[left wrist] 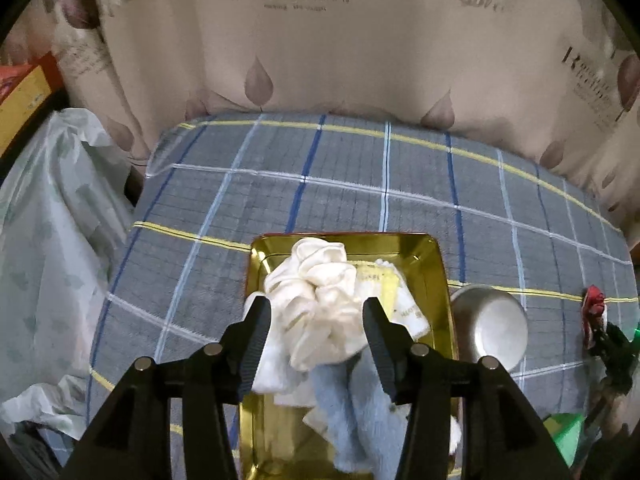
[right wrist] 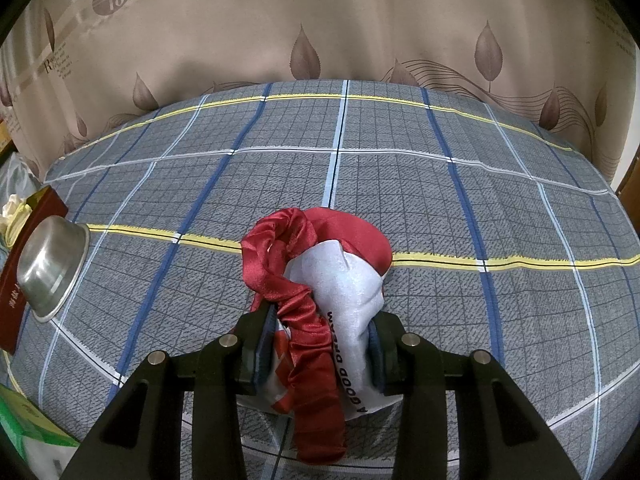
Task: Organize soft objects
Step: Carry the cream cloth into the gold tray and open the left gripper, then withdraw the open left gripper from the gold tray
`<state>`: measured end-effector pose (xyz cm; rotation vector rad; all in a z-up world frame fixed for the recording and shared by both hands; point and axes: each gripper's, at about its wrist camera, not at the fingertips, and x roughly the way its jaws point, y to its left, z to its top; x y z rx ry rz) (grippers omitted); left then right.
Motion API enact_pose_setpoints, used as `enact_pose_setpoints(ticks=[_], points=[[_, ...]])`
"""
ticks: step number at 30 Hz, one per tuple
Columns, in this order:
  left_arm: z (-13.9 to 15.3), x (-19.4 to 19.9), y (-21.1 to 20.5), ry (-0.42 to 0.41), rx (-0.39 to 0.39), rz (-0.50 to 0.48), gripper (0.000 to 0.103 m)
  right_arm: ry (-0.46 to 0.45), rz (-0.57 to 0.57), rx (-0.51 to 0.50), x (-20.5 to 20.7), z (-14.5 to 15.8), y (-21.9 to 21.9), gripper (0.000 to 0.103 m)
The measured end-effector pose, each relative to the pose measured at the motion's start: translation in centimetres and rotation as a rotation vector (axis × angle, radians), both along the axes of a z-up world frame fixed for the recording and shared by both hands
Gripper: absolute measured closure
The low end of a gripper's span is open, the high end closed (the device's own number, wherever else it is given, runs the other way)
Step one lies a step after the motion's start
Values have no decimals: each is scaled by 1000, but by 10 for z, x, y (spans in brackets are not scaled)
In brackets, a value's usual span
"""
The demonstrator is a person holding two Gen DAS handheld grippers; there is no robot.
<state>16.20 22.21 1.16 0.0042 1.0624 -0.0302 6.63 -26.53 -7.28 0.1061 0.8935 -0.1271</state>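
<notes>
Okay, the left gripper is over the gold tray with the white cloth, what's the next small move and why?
Probably lift the left gripper straight up. Its jaws stand open, apart from the white cloth, which lies in the gold tray on the blue towel. The right gripper holds the red and white cloth.

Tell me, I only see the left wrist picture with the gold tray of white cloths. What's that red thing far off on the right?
Observer: It is a red satin cloth bundled with a white printed cloth, clamped in the right gripper.
Operator: Is it lifted up?
Observer: I cannot tell; its far end looks to rest on the grey checked bedcover.
Operator: Does the white part have writing?
Observer: Yes, dark letters reading "A GOOD DREAM" run along it.
Operator: What does the gold tray look like from outside?
Observer: The right view shows a dark red outer wall, with the upturned steel bowl leaning against it.
</notes>
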Motion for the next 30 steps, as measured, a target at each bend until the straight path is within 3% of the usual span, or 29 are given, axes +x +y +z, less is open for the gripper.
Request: enact_pose_setpoints(ticks=[8,15,21,25,30], points=[[11,-65,23,-79,-16,42,54,0,-1,4,0,0,0,65],[6,-115,39,-161,85,123,54,10,2,9,0,0,-4,65],[-9,-135,47,-176,118,214,54,50,-35,-4,6,3,0,67],[-19,-141,50,-152,96,224,54,71,-59,3,5,6,1,74],[-21,-145,55,-156,111,239,54,89,-53,-14,-3,18,12,76]])
